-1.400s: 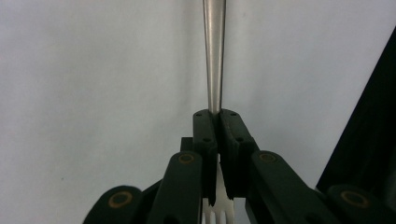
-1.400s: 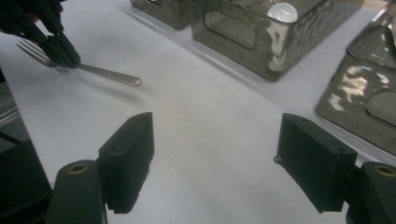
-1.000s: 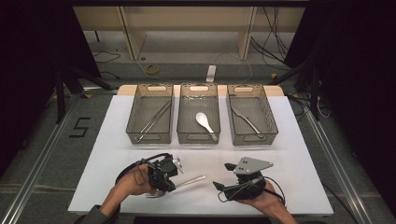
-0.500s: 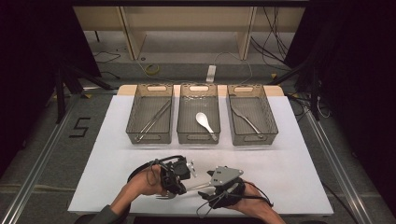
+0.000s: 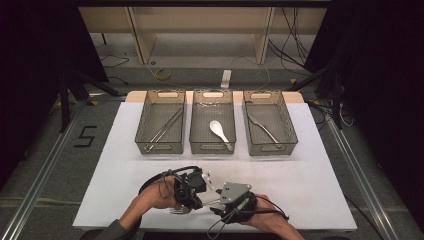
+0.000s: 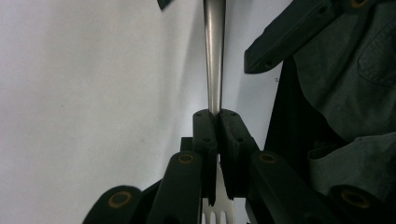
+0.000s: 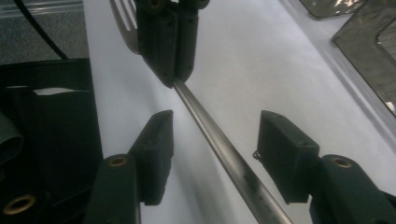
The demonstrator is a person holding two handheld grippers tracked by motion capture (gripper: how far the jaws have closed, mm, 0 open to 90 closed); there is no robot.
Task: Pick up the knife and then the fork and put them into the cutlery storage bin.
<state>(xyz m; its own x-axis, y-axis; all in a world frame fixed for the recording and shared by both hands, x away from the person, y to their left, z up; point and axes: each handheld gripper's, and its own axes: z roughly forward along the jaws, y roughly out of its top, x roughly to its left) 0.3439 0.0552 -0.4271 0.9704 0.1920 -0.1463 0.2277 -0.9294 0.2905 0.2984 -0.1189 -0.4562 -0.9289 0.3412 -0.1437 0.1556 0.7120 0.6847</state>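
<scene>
A metal fork (image 6: 214, 56) is held near its neck, and my left gripper (image 6: 215, 114) is shut on it, with the tines (image 6: 215, 217) showing behind the pads. In the high view the left gripper (image 5: 192, 192) and right gripper (image 5: 220, 200) meet at the table's near edge. The fork's handle (image 7: 219, 140) runs between my right gripper's (image 7: 215, 128) two jaws. Those jaws have just been closing, and a gap remains on each side of the handle. The left gripper (image 7: 173, 46) with the fork's tines (image 7: 122, 23) shows at the top of the right gripper view.
Three mesh bins stand in a row at the back of the white table (image 5: 310, 170). The left bin (image 5: 145, 125) holds long thin utensils, the middle bin (image 5: 200, 125) a white spoon (image 5: 218, 131), the right bin (image 5: 285, 125) a metal utensil (image 5: 265, 129).
My right hand has moved left up to the left gripper, and its jaws have narrowed around the fork's handle. The left gripper has shifted slightly right, still holding the fork.
</scene>
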